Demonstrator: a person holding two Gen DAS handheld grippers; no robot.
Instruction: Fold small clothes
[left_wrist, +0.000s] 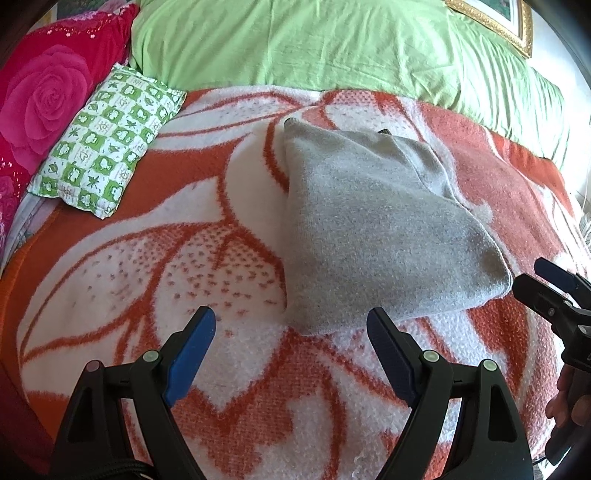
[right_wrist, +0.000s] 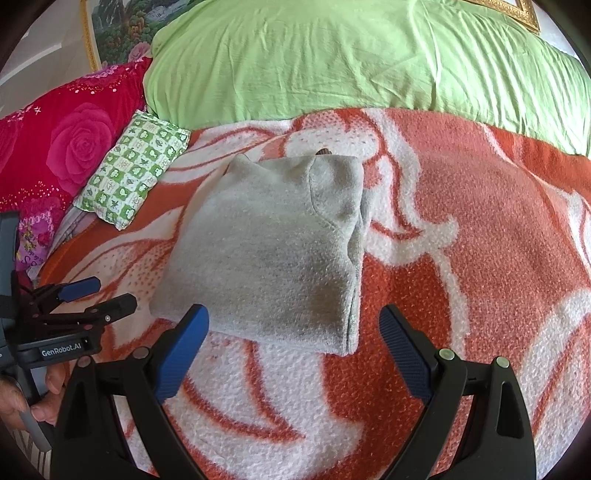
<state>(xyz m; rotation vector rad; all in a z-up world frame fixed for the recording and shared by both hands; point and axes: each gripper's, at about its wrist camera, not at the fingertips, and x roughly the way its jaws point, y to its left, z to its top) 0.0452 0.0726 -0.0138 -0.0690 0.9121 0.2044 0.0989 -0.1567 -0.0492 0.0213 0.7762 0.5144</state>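
Observation:
A small grey knitted garment (left_wrist: 373, 221) lies folded into a compact rectangle on the orange-and-white blanket (left_wrist: 147, 258); it also shows in the right wrist view (right_wrist: 266, 251). My left gripper (left_wrist: 291, 325) is open and empty, just short of the garment's near left corner. My right gripper (right_wrist: 293, 325) is open and empty, its jaws either side of the garment's near edge, not touching it. The right gripper shows at the right edge of the left wrist view (left_wrist: 546, 284). The left gripper shows at the left of the right wrist view (right_wrist: 99, 295).
A green-and-white patterned small pillow (left_wrist: 107, 140) lies at the back left, beside a pink rose cushion (left_wrist: 40, 96). A green duvet (right_wrist: 351, 55) is bunched along the far side. A gold picture frame (left_wrist: 495, 22) stands behind.

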